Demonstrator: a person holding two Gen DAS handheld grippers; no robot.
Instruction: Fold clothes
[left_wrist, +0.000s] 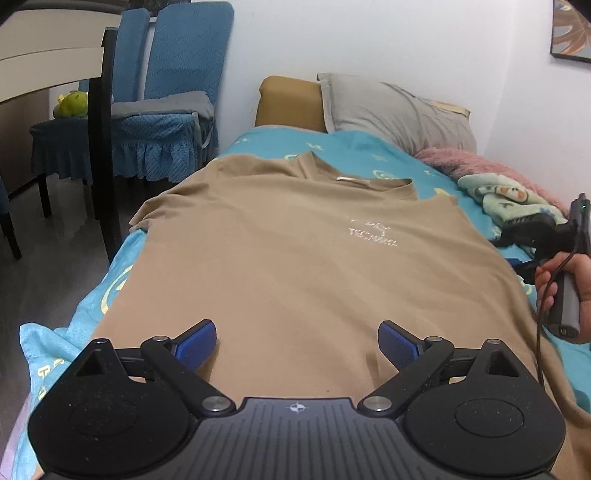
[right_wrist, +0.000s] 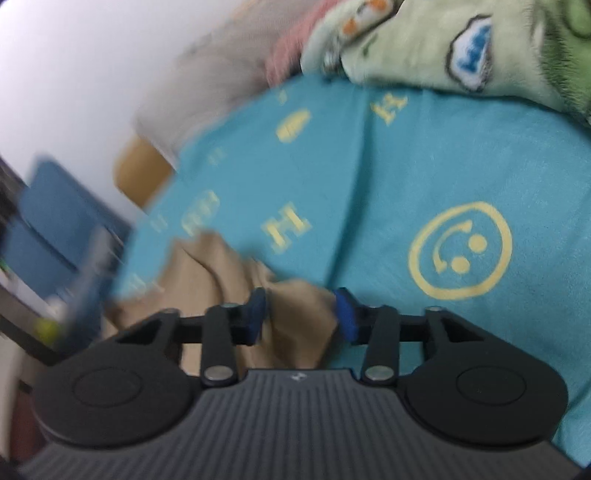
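We've got the tan T-shirt (left_wrist: 295, 258) spread face-up on the teal bedsheet (left_wrist: 354, 155). Our left gripper (left_wrist: 297, 341) hovers wide open, empty, at six o'clock over the hem. Our right gripper (right_wrist: 301, 314), half open, straddles a bunched sleeve edge at three o'clock. Soft, light, floppy cloth: we'd pinch edges and corners.

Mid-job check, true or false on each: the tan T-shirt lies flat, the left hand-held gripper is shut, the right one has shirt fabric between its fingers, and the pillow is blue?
1. The tan T-shirt lies spread on the teal bedsheet. True.
2. The left hand-held gripper is shut. False: its fingers stand wide apart above the shirt.
3. Shirt fabric sits between the right hand-held gripper fingers. True; jaws not yet closed.
4. The pillow is blue. False: it is grey.
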